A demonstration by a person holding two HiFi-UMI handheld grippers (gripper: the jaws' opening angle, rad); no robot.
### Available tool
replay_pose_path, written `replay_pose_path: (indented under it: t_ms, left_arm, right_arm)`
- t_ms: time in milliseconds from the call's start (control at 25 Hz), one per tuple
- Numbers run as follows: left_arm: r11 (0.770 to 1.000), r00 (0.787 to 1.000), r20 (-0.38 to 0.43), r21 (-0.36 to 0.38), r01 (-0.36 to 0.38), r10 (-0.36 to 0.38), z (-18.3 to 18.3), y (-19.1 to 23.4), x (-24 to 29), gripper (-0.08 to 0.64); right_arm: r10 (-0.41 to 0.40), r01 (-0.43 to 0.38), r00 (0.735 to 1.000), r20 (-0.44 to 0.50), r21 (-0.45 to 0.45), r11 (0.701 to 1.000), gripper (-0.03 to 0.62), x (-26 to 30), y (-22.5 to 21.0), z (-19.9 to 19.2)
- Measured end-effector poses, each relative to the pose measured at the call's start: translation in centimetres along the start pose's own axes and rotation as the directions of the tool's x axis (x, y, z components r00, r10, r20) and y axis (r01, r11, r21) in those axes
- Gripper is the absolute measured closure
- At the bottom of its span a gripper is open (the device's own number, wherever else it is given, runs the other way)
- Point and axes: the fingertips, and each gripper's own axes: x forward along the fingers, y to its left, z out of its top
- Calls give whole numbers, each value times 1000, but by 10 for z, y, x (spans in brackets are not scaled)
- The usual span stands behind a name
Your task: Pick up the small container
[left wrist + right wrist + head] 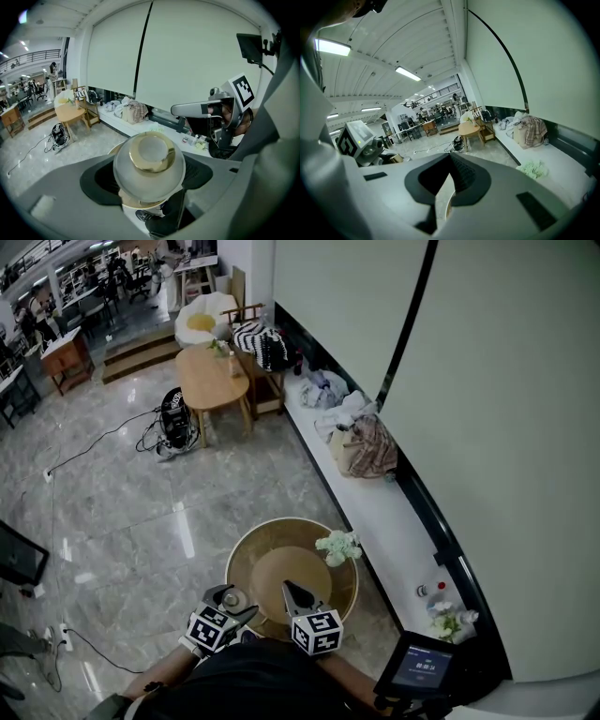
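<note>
Left tongs [149, 180] clamp small container [149, 174], gold lid [151, 153] facing camera.

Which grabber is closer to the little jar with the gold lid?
Left. The left gripper has the small container clamped between its jaws; the right gripper sits beside it, apart, shut on nothing.

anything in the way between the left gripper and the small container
Nothing visible stands between them. The small container already sits between the jaws of the left gripper, which are closed on its sides. The right gripper is off to one side, jaws together and empty.
</note>
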Motion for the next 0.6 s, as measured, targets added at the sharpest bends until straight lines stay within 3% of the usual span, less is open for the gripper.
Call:
replay_pose_path:
  t_ms: [600]
  left_arm:
    - [1000, 1000, -3, 4, -6, 6, 1, 0, 1, 216]
  right_arm:
    - [9, -9, 1000, 4, -1, 1000, 586, 0, 1, 0]
